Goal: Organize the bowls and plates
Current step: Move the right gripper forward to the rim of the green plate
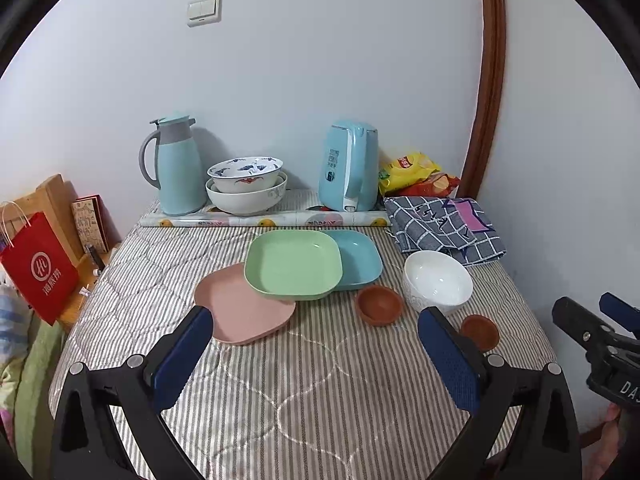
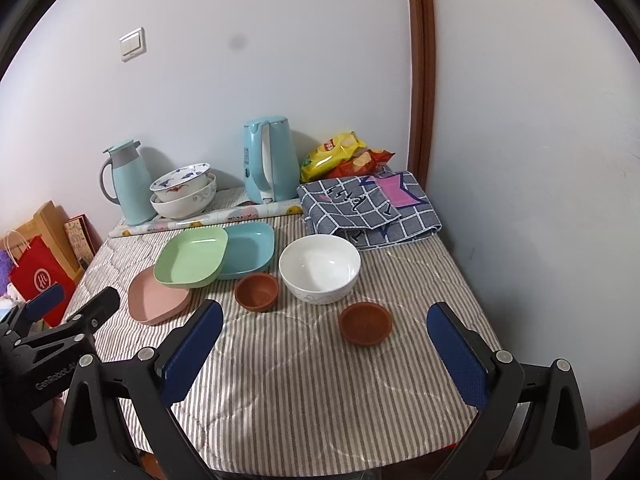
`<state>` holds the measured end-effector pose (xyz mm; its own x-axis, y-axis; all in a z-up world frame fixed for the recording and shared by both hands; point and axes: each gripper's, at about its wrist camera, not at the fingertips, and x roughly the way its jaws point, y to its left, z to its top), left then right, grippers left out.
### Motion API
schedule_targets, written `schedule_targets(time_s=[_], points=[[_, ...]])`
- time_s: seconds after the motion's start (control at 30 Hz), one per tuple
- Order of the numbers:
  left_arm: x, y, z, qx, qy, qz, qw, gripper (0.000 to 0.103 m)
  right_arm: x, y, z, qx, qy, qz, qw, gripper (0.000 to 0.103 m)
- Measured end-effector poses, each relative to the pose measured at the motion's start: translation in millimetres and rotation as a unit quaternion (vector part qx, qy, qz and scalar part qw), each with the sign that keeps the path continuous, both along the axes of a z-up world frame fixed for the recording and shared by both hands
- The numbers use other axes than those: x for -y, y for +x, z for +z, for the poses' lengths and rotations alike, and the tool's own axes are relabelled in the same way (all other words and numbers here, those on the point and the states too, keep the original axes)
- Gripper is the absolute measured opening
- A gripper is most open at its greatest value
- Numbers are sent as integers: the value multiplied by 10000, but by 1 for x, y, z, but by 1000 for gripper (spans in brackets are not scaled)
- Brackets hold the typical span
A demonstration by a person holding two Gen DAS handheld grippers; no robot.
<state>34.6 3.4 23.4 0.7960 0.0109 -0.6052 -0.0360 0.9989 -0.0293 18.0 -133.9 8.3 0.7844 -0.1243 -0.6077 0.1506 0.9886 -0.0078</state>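
Note:
On the striped table a green plate [image 1: 293,262] [image 2: 191,256] lies tilted across a pink plate [image 1: 244,308] [image 2: 158,298] and a blue plate [image 1: 358,260] [image 2: 250,250]. To their right stand a white bowl [image 1: 438,280] [image 2: 319,268], a deeper brown bowl [image 1: 379,305] [image 2: 256,291] and a shallow brown dish [image 1: 480,332] [image 2: 365,322]. My left gripper [image 1: 316,320] hovers open near the pink plate's front edge, holding nothing. My right gripper [image 2: 324,318] is open and empty, with the brown dish just ahead between its fingers.
At the back are a blue thermos jug [image 1: 178,168], two stacked patterned bowls [image 1: 246,188], a blue kettle [image 1: 350,166], snack bags [image 1: 416,174], a folded checked cloth [image 1: 444,224] and a roll of wrap [image 1: 264,220]. A red bag [image 1: 38,268] stands left of the table.

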Motion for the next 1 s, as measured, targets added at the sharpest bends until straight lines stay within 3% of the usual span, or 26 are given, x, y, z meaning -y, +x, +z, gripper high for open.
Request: schedule_targets(time_s=[0.5, 0.77, 1.0], points=[[-21, 47, 15, -61, 56, 228, 9997, 103, -24, 51, 10, -7, 67, 396, 9992, 101], [-37, 88, 9, -218, 73, 355, 9991, 103, -33, 93, 10, -87, 174, 588, 9981, 101], [-51, 122, -4, -381, 116, 443, 9982, 103, -43, 136, -8, -298, 197, 763, 9964, 99]])
